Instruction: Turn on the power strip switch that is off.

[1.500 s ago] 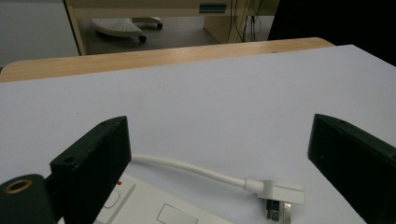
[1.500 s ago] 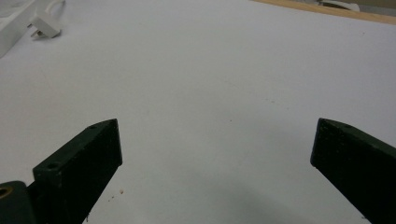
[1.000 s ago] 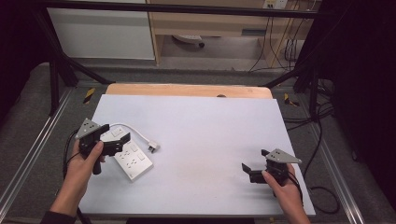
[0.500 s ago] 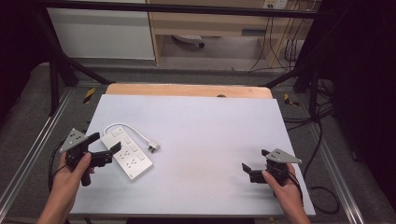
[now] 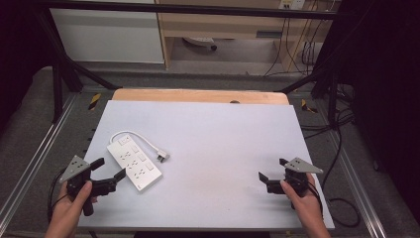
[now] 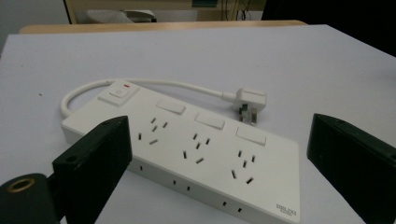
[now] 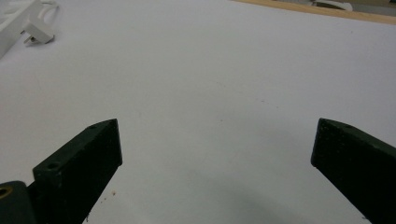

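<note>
High view, nearest edge first: two hands come in from the bottom, each holding a black hand-held gripper. The left hand-held gripper (image 5: 110,171) sits at the near left of the white counter (image 5: 223,144), jaws spread wide and holding nothing, its tips just beside the near end of a white power strip (image 5: 134,162). The right hand-held gripper (image 5: 273,172) rests at the near right, well apart from the strip, jaws likewise wide apart and empty.

The power strip lies flat on the left half of the counter, angled away from the person. Its white cable (image 5: 130,136) loops around the far end and comes back to a plug (image 5: 163,156) lying just beside the strip's right side.

Handling, as a judgement: the strip looks like rigid moulded plastic, smooth and likely a little slippery, moderately light, not fragile. The narrow width across its long sides seems the best place to grip; the cable is limp and would trail.

Left gripper view adds detail the high view lacks: three sockets each with a rocker switch, a master switch (image 6: 118,92) with a red mark at the far end, and small branding at the near corner. Right gripper view shows mostly bare counter between its open jaws, with the plug (image 7: 39,29) at the far upper left.
</note>
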Action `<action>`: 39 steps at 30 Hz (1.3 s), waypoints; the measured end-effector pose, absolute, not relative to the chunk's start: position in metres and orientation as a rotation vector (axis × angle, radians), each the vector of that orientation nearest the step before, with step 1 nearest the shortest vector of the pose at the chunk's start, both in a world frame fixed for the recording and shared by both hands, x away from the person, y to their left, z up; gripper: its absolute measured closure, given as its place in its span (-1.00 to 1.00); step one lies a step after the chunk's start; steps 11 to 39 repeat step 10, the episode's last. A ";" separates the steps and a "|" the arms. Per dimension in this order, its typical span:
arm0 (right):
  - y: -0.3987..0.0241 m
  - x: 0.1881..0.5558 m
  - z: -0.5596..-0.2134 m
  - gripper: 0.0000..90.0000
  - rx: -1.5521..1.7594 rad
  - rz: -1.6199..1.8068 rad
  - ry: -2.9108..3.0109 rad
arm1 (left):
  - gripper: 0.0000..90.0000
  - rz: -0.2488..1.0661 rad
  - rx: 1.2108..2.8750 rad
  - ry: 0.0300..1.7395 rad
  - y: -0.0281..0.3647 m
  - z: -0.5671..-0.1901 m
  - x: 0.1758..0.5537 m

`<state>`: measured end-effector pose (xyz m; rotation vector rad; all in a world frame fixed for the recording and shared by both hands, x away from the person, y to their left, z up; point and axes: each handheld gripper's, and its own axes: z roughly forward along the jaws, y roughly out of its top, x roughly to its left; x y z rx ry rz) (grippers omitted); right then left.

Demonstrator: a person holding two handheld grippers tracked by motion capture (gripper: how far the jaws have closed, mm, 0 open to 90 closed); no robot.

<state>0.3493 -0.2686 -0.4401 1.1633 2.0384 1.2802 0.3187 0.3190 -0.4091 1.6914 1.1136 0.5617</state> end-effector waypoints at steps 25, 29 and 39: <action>-0.269 0.352 -0.446 -0.96 1.196 1.230 2.050 | -0.84 0.502 1.770 1.123 0.306 -0.432 0.308; -0.269 0.352 -0.446 -0.96 1.196 1.230 2.050 | -0.84 0.502 1.770 1.123 0.306 -0.432 0.308; -0.269 0.352 -0.446 -0.96 1.196 1.230 2.050 | -0.84 0.502 1.770 1.123 0.306 -0.432 0.308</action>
